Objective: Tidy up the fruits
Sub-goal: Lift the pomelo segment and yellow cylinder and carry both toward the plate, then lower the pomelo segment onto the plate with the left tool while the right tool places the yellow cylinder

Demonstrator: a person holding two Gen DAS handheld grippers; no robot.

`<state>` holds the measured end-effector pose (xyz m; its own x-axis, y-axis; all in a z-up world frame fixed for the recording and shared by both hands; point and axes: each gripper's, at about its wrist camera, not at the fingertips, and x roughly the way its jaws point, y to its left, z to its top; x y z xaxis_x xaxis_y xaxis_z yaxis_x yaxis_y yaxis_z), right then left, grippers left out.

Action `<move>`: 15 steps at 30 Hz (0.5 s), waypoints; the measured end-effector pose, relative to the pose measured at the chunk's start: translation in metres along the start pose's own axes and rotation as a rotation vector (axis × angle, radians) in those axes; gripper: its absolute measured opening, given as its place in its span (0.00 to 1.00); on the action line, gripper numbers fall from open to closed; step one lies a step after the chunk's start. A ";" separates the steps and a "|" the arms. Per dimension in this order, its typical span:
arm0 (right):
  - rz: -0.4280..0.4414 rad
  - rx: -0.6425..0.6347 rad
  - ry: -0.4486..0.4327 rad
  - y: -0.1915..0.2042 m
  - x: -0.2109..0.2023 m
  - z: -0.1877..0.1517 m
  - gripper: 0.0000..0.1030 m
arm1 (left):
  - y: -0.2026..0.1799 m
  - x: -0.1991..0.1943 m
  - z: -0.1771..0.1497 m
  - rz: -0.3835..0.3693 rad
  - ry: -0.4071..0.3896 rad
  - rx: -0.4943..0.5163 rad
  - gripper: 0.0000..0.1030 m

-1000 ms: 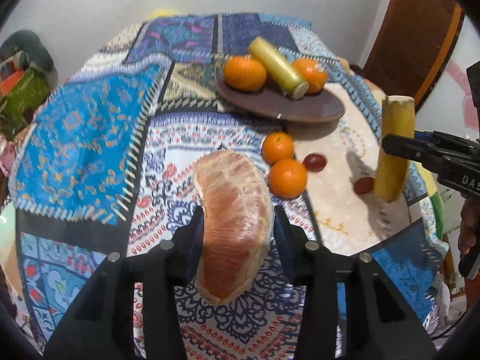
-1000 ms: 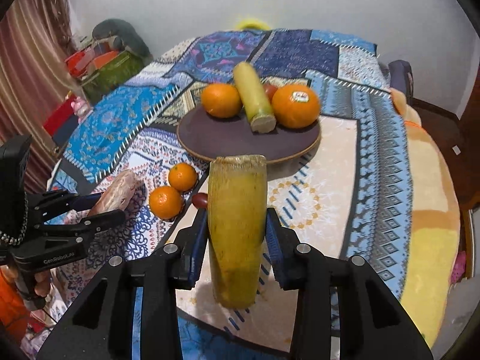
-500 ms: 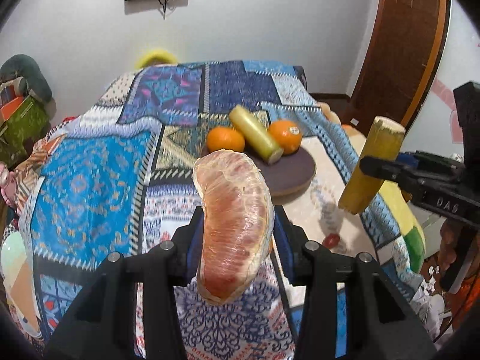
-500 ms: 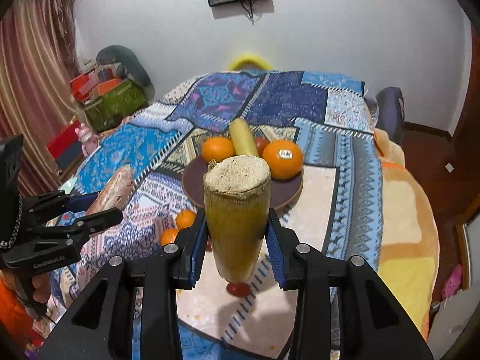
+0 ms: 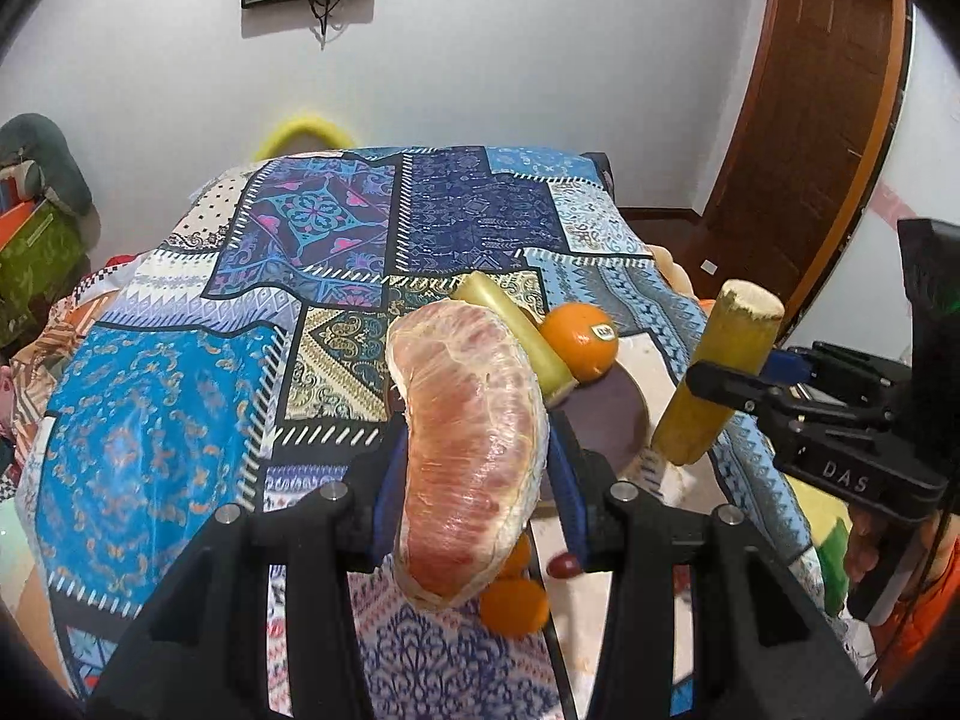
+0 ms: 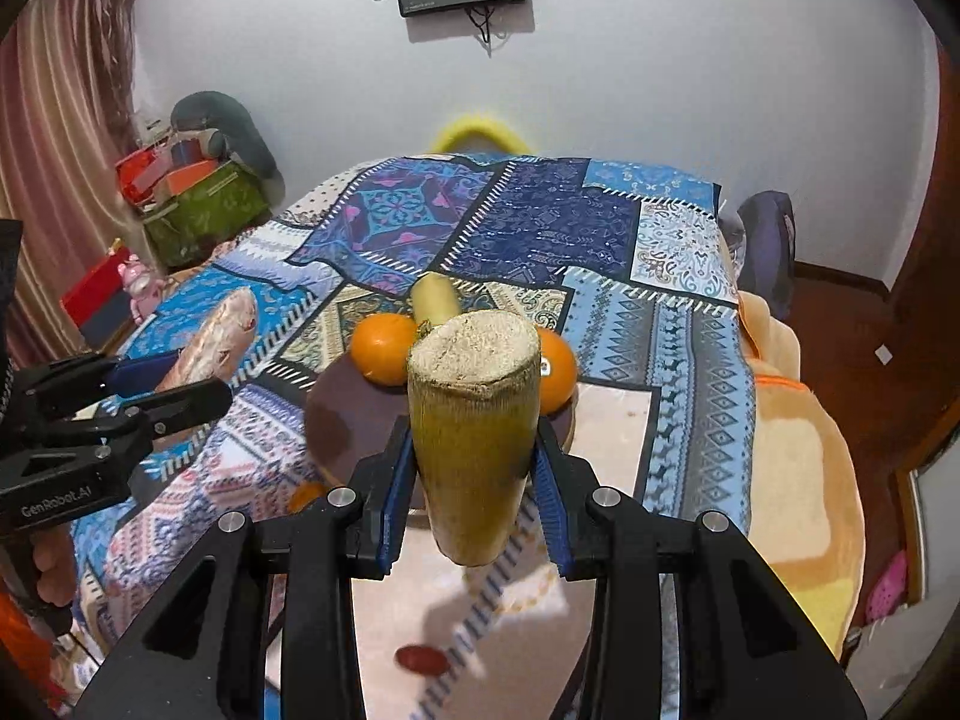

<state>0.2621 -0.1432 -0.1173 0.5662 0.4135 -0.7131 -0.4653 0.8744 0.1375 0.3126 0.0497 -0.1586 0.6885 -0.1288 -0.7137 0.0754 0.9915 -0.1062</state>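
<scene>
Both have risen above the table: left gripper (image 5: 474, 462) clamps pomelo segment (image 5: 471, 450), right gripper (image 6: 474, 480) sugarcane piece (image 6: 474, 432).

pomelo segment (image 5: 471, 456): pink-red | sugarcane piece (image 6: 474, 438): yellow-green | plate (image 6: 342, 420): brown | tablecloth (image 5: 150, 420): blue patchwork | oranges (image 6: 384, 348): orange

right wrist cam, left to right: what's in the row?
left gripper holding the pomelo wedge → left orange on the plate → sugarcane piece in the right gripper → right orange.
</scene>
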 end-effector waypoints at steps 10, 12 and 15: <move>0.005 0.013 0.020 -0.004 0.035 0.006 0.33 | 0.000 0.054 0.016 -0.017 0.055 -0.002 0.42; 0.011 0.012 0.030 -0.005 0.042 0.007 0.33 | -0.001 0.062 0.016 -0.013 0.061 0.004 0.42; 0.011 -0.001 0.031 -0.003 0.050 0.006 0.33 | -0.005 0.074 0.018 0.005 0.065 0.023 0.42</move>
<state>0.2960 -0.1241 -0.1490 0.5395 0.4149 -0.7326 -0.4720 0.8696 0.1449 0.3761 0.0358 -0.1991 0.6404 -0.1242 -0.7579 0.0890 0.9922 -0.0874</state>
